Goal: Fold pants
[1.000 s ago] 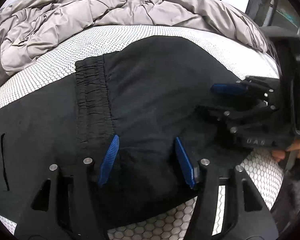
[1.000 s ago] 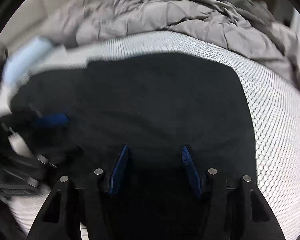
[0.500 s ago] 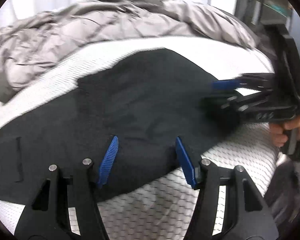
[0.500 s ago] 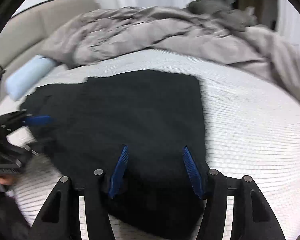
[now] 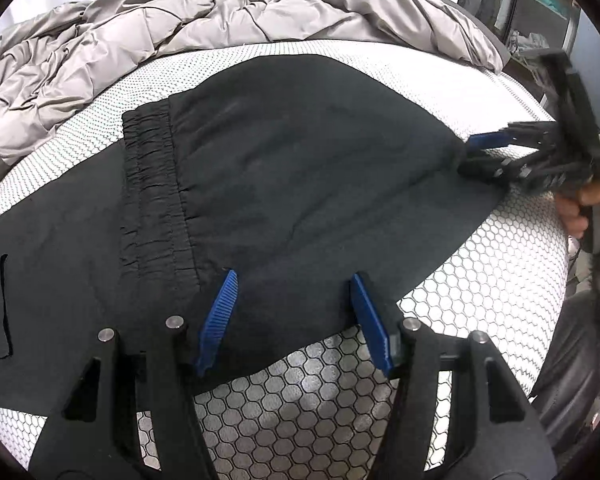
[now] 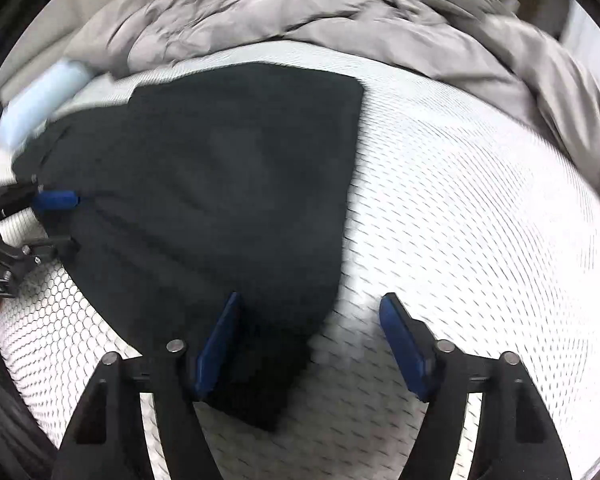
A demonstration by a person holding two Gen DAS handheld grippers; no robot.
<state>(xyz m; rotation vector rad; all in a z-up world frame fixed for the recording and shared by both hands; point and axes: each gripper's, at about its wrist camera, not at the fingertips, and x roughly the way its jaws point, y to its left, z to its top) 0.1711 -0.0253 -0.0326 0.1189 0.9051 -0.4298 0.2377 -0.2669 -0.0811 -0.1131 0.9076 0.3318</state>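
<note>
Black pants (image 5: 300, 160) lie folded flat on the white mattress (image 5: 500, 280), their gathered waistband (image 5: 152, 188) at the left. My left gripper (image 5: 293, 300) hovers open over the near edge of the cloth, pads apart and not pressing. In the right wrist view the pants (image 6: 220, 180) reach down to my right gripper (image 6: 310, 308), whose jaws are opening; a corner of the cloth lies beside its left pad, and the right pad stands over bare mattress. The right gripper (image 5: 476, 155) sits at the pants' right end. The left gripper (image 6: 66, 222) shows at the pants' left edge.
A crumpled grey duvet (image 5: 220, 20) fills the back of the bed, also seen as the duvet (image 6: 340, 12). A light blue pillow (image 6: 40, 100) lies at the far left. A person's hand (image 5: 584, 208) holds the right gripper past the mattress edge. Dark shelving (image 5: 540, 12) stands behind.
The right gripper slid right from over the pants to their right end and its jaws spread wider. The left gripper drew back to the near edge, jaws unchanged.
</note>
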